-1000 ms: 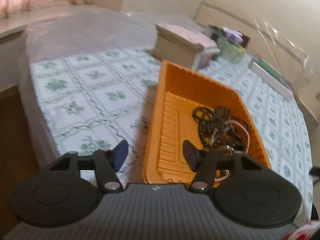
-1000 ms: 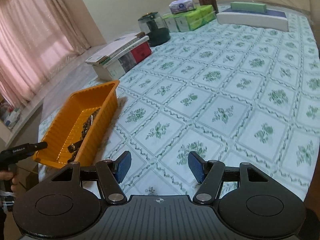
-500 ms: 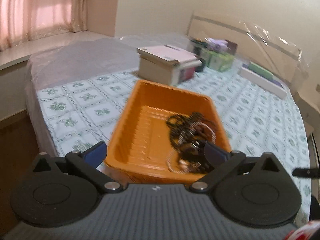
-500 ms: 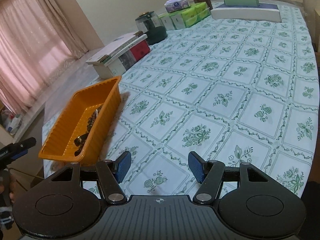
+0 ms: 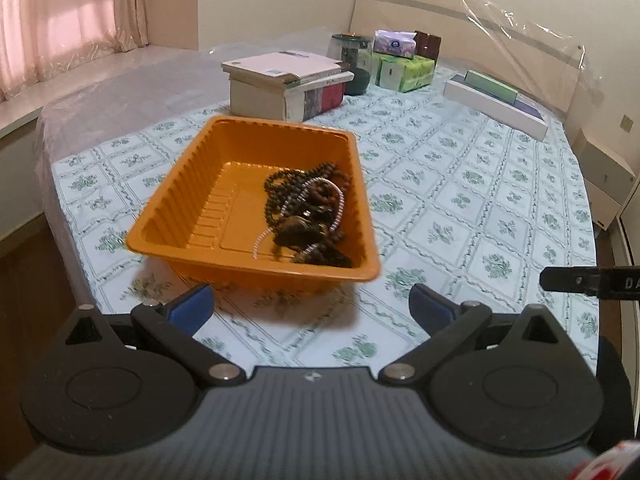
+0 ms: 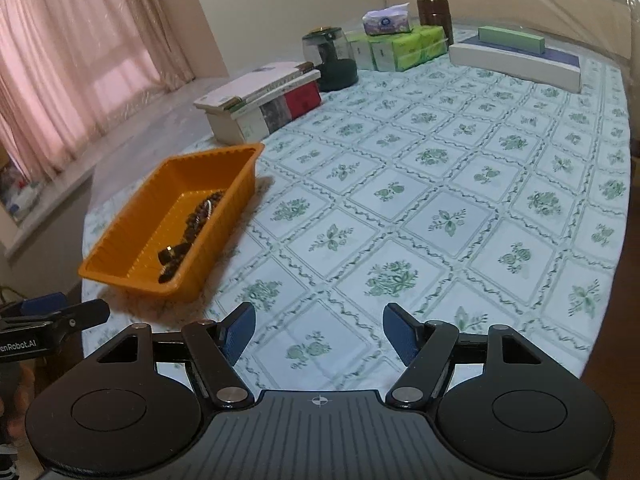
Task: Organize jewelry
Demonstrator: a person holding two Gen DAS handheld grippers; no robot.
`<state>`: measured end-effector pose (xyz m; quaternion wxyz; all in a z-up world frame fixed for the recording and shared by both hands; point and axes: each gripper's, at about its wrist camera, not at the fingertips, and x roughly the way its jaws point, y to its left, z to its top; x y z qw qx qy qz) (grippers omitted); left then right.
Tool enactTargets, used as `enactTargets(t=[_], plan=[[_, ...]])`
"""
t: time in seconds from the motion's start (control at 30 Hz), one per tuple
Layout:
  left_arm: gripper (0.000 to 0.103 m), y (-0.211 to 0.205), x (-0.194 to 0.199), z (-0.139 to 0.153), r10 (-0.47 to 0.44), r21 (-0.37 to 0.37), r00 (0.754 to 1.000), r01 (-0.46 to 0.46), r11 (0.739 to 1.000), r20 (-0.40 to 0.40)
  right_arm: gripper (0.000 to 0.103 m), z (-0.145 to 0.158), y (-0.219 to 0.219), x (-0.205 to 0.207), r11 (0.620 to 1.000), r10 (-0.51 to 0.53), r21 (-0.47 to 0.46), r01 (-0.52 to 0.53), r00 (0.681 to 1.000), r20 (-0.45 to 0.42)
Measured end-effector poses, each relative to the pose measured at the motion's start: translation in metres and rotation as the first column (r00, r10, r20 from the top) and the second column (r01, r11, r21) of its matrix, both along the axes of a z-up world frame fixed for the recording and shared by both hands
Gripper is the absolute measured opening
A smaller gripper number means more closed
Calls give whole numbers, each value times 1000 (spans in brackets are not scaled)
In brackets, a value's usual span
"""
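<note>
"enRobot.AI" is showing on the left tongs [image 6: 52, 312] in the right wrist view. An orange tray [image 5: 192, 216] is sitting near the tabletop [image 5: 460, 208] edge, holding tangled bead necklaces [image 5: 308, 216] against its right wall. Left tongs [image 5: 310, 304] and right tongs [image 6: 316, 330] are both gaping wide, gripping nothing.

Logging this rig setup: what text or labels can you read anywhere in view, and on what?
"enRobot.AI", cut off at the frame edge: on the left gripper.
"DA", cut off: on the right gripper's finger.
Tissue pack, green boxes, books: print too small to read.
</note>
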<state>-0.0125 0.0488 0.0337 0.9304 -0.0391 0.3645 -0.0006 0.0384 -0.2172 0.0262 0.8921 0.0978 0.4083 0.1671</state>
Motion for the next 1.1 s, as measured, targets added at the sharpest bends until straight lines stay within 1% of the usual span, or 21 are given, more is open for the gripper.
enactTargets(t=[0.1, 0.27, 0.43, 0.7, 0.87, 1.1], plan=[[102, -13, 1, -2, -1, 8, 999, 2, 1000, -34, 71, -2, -2, 0, 1000, 7, -21, -7, 1000, -3], [103, -24, -4, -3, 18, 25, 998, -17, 1000, -64, 71, -3, -5, -4, 999, 18, -45, -18, 1000, 0], [103, -33, -6, -3, 22, 31, 995, -19, 999, -95, 71, -4, -6, -10, 999, 24, -44, -25, 1000, -11], [103, -48, 0, -6, -6, 56, 995, 12, 998, -98, 71, -5, -6, -7, 998, 9, -57, -10, 1000, -27], [103, -54, 9, -9, -27, 56, 995, 33, 998, -100, 71, -4, -9, -2, 997, -10, -70, 8, 999, -31], [103, -59, 20, -14, -25, 52, 995, 29, 998, -92, 71, -8, -11, 2, 996, -12, -89, 7, 999, -51]])
